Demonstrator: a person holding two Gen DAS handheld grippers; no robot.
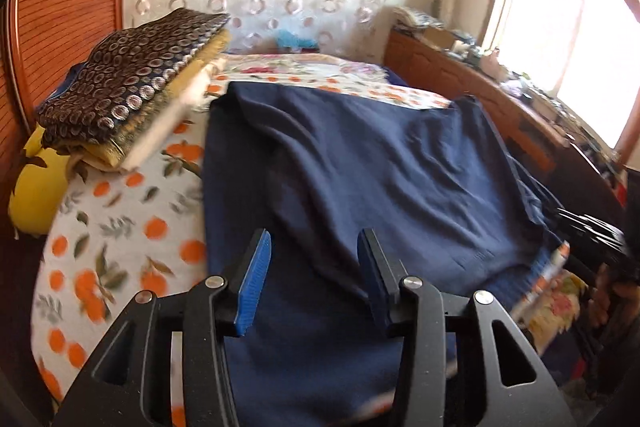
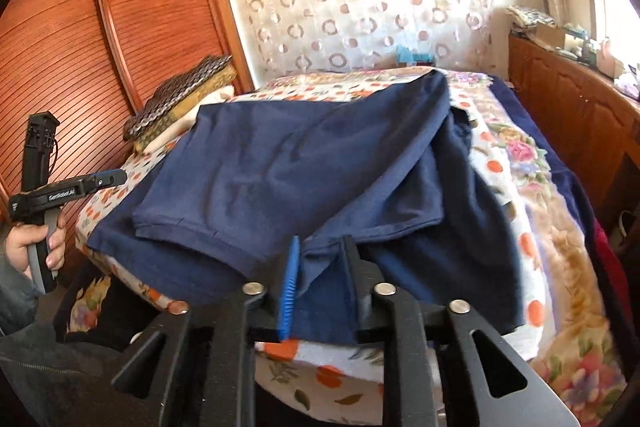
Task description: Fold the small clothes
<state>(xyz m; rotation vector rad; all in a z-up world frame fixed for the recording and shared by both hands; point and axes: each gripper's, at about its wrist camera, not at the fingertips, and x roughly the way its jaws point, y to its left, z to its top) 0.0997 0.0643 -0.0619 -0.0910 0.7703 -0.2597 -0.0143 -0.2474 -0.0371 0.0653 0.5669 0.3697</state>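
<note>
A navy blue garment (image 1: 360, 167) lies spread on the orange-print bed sheet (image 1: 120, 227). In the right wrist view the garment (image 2: 300, 155) has one layer folded over another, with a hemmed edge at the near left. My left gripper (image 1: 314, 239) hovers open over its near part, blue pads apart, nothing between them. It also shows at the left of the right wrist view, the left gripper (image 2: 120, 178) held by a hand (image 2: 40, 247) just off the bed's edge. My right gripper (image 2: 320, 243) is open at the garment's near edge. Loose navy cloth lies between its fingers, unpressed.
A stack of folded patterned cloths (image 1: 132, 87) sits at the bed's far left above a yellow pillow (image 1: 36, 187). A slatted wooden wardrobe (image 2: 80, 47) stands left, and a cluttered wooden sideboard (image 1: 480, 87) under a bright window stands right. A floral blanket (image 2: 560, 247) covers the bed's right side.
</note>
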